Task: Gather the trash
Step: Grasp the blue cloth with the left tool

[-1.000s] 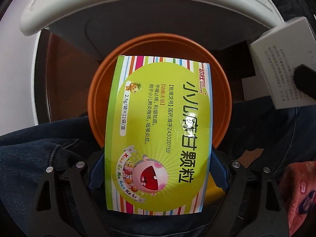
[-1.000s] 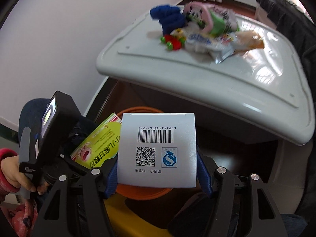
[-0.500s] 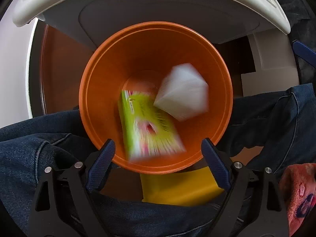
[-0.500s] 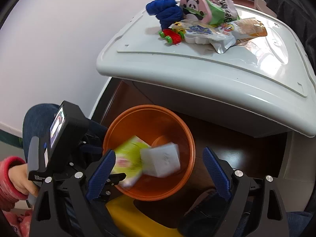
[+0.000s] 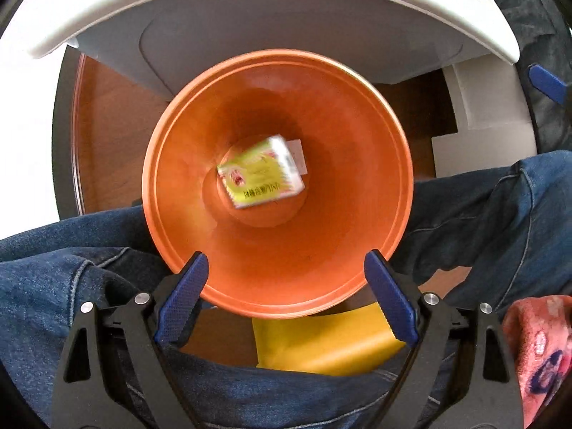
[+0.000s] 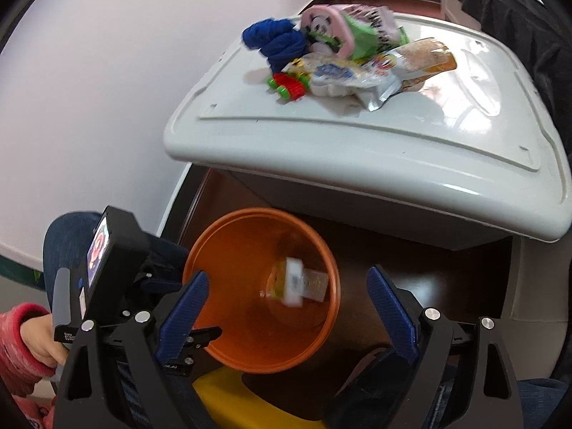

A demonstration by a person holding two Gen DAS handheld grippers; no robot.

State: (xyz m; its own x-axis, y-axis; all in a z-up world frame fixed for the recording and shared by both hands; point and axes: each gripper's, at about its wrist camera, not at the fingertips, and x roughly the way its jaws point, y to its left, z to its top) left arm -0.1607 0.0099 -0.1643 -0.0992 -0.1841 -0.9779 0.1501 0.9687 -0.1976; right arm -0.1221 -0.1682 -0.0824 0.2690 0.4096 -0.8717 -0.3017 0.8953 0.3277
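An orange bin (image 5: 178, 164) stands on the floor under the white table's edge; it also shows in the right wrist view (image 6: 228, 250). A green medicine box (image 5: 259, 178) lies at its bottom, with a white box (image 5: 299, 155) partly hidden behind it. Both show blurred in the right wrist view, green box (image 6: 275, 282) and white box (image 6: 314, 284). My left gripper (image 5: 286, 296) is open and empty above the bin's near rim. My right gripper (image 6: 286, 307) is open and empty above the bin. The left gripper's body (image 6: 107, 271) is in the right wrist view.
A white plastic table (image 6: 393, 157) carries a blue cloth (image 6: 275, 41), a red toy car (image 6: 287, 85), a panda-print pack (image 6: 343, 28) and snack wrappers (image 6: 375, 71). A yellow stool (image 5: 321, 339) and the person's jeans (image 5: 53, 286) sit below the bin. A white wall is at left.
Both grippers opened and let go of their boxes. The green and white boxes fell into the orange bin and now lie at its bottom.
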